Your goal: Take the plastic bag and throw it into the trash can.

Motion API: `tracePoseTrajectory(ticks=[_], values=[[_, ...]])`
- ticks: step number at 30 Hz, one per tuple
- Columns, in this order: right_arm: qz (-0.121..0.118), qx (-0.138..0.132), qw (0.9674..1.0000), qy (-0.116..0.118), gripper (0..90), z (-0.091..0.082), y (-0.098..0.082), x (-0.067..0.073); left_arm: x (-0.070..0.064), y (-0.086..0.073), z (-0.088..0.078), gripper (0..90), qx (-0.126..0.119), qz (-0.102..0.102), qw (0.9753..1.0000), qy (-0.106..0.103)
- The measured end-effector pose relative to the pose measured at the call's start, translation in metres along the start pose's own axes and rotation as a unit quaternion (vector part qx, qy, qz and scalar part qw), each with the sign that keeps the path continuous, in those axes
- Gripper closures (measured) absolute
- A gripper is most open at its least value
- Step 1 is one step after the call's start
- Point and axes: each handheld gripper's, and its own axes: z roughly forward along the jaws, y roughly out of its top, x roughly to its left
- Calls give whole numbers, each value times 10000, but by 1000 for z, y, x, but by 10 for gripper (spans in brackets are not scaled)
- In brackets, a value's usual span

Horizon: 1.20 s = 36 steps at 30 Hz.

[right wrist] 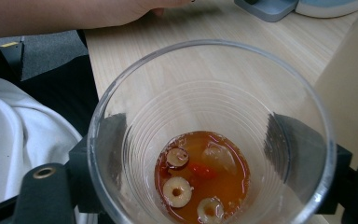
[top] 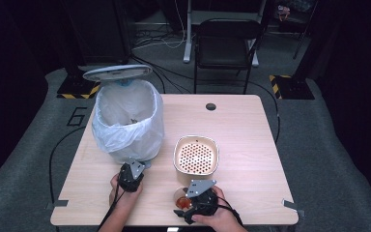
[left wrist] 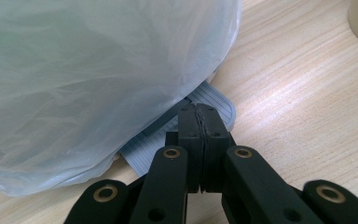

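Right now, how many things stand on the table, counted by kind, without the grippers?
Bins with a white bag: 1
Strainer bowls: 1
Clear cups with leftover orange drink: 1
Total: 3

1. A cream strainer bowl (top: 196, 154) with a perforated orange inset is set near the middle of the wooden table (top: 251, 130).
2. A round cable hole (top: 210, 106) is seen close to the table's far edge.
3. A black folding chair (top: 226, 43) is placed on the floor beyond the far edge.
4. Yellow-and-black striped bases (top: 77, 92) are seen beyond both far corners.
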Motion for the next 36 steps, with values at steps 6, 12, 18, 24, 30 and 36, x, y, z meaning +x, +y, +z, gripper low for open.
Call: tracePoseTrajectory(ticks=[6, 12, 18, 24, 30, 36], values=[[-92, -61, 9999, 29, 280, 0, 0, 0, 0, 0, 0, 891, 0, -3, 10000, -6], [-145, -94, 9998, -49, 314, -1, 0, 0, 0, 0, 0, 892, -4, -14, 10000, -6], [-209, -36, 9998, -21, 324, -5, -1, 0, 0, 0, 0, 891, -1, -19, 10000, -18], [-134, -32, 9999, -56, 325, -19, -7, -2, 1, 0, 0, 891, -20, -28, 10000, -10], [69, -98, 9995, -293, 324, -38, -18, -10, 0, 0, 0, 891, -13, -39, 10000, -23], [254, -146, 9983, -510, 327, -54, -28, -18, 1, 0, 0, 891, -20, -24, 10000, -4]])
